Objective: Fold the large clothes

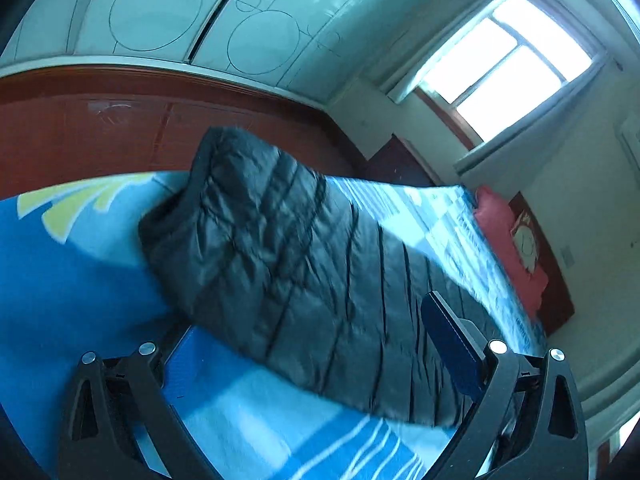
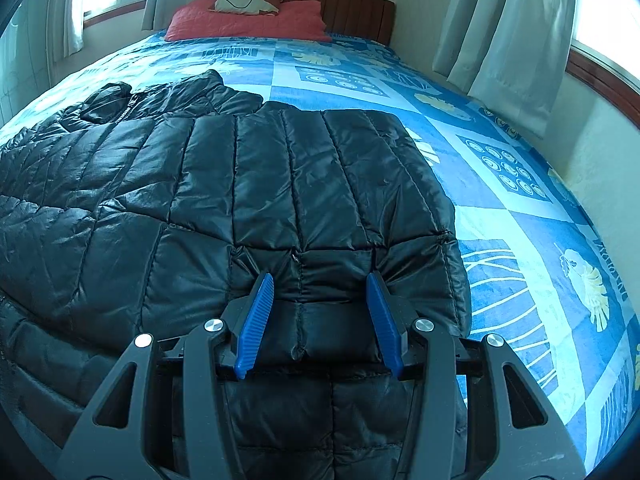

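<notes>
A black quilted puffer jacket (image 2: 248, 184) lies spread on the bed, collar toward the pillow. My right gripper (image 2: 319, 276) is shut on its near hem; the fabric puckers toward both blue pads (image 2: 256, 312) and bulges between them. In the left wrist view one sleeve of the jacket (image 1: 280, 248) slants up from the lower right, its far end raised in front of the wooden board. My left gripper (image 1: 308, 312) stands wide open. The sleeve crosses the gap between its jaws. The inner face of its right pad (image 1: 452, 340) shows bare.
The bed has a blue patterned cover (image 2: 500, 216) and a red pillow (image 2: 248, 20) at a wooden headboard (image 2: 352, 4). Curtains (image 2: 504, 24) and windows flank it. A wooden board (image 1: 100, 128) and a pale wardrobe (image 1: 160, 12) stand beyond the bed's other end.
</notes>
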### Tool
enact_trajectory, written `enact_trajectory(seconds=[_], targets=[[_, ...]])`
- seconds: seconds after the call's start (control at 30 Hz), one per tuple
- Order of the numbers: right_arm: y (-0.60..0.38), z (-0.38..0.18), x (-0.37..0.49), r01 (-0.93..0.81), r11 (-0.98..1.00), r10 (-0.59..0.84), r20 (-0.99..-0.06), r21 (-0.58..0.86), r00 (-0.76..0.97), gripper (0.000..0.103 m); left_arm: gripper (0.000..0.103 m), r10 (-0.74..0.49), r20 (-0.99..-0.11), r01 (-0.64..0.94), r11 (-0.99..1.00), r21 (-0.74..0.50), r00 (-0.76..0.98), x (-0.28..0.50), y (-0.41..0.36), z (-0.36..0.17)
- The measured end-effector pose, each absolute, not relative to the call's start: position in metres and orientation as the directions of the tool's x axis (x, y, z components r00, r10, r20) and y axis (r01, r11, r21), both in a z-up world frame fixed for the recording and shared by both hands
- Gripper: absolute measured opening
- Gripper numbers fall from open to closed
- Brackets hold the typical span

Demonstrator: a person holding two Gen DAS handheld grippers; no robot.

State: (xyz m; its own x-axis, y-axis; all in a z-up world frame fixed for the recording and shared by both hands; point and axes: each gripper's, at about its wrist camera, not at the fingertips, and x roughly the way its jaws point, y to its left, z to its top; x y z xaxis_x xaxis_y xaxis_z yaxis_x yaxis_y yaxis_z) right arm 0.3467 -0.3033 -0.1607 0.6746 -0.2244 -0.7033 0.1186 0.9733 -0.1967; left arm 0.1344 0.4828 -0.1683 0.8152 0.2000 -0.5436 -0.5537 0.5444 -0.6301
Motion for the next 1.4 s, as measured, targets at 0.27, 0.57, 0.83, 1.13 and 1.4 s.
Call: enact_trajectory(seconds=[0.27, 0.57, 0.83, 1.13, 1.4], targets=[[-0.300, -0.161, 0.346, 0.124, 0.969, -0.239, -0.694, -0.212, 0.679, 0.048, 0.070, 0.262, -0.554, -0.604, 0.484, -0.633, 0.790, 0.130, 0.490, -0.164], [-0.300, -0.161, 0.346, 0.124, 0.969, -0.238, -0.694, -0.212, 0.679, 0.048, 0.009, 0.310, -0.608, -0.678, 0.435, -0.593, 0.731, 0.129, 0.503, -0.169], [-0.301, -0.160, 0.345, 0.126, 0.971, -0.233, -0.692, -0.203, 0.683, 0.048, 0.005, 0.400, -0.562, -0.670, 0.603, -0.433, 0.724, 0.147, 0.442, -0.116], [-0.302, -0.160, 0.344, 0.132, 0.973, -0.228, -0.691, -0.190, 0.686, 0.048, 0.005, 0.289, -0.465, -0.420, 0.883, -0.209, 0.837, 0.216, 0.272, -0.065], [-0.303, -0.160, 0.344, 0.134, 0.976, -0.216, -0.691, -0.171, 0.690, 0.048, 0.005, 0.074, -0.483, -0.148, 0.982, -0.116, 0.872, 0.276, 0.107, -0.060]])
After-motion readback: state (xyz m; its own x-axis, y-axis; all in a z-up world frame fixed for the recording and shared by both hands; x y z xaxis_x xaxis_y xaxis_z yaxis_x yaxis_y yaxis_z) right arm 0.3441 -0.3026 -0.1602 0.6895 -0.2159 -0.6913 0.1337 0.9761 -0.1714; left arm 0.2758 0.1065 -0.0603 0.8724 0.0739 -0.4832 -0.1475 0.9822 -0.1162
